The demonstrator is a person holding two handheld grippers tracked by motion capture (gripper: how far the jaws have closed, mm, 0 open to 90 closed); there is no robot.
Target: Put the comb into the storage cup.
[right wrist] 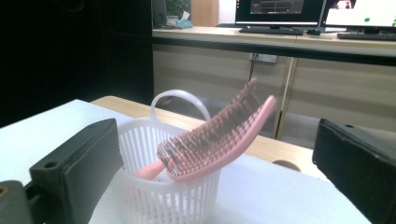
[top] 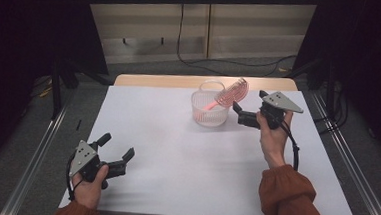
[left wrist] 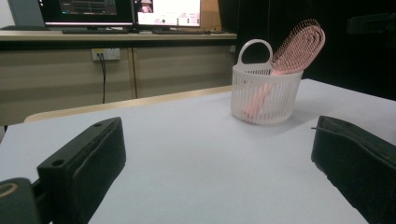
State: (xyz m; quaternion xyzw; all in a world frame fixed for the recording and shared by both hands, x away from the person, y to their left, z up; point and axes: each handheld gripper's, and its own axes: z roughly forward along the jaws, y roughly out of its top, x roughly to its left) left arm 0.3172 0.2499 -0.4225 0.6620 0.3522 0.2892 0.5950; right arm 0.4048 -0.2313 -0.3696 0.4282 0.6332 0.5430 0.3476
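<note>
The pink hairbrush (top: 232, 93) stands handle-down in the white slotted basket (top: 209, 108), its bristled head leaning out over the rim toward the right; the basket sits on the far middle of the white table (top: 176, 151), near the wooden edge. In the right gripper view we see the brush (right wrist: 219, 137) resting against the basket's rim (right wrist: 163, 186), bristles turned up and to the left, with the basket's loop handle behind it. Our right gripper (top: 239, 113) hovers just beside the basket on its right, jaws spread wide and holding nothing, apart from the brush. Our left gripper (top: 116, 153) rests low at the near left corner of the table, well apart from the basket, its jaws also wide and empty; from its view we see the basket (left wrist: 266, 98) and brush (left wrist: 299, 46) far off across the bare tabletop
</note>
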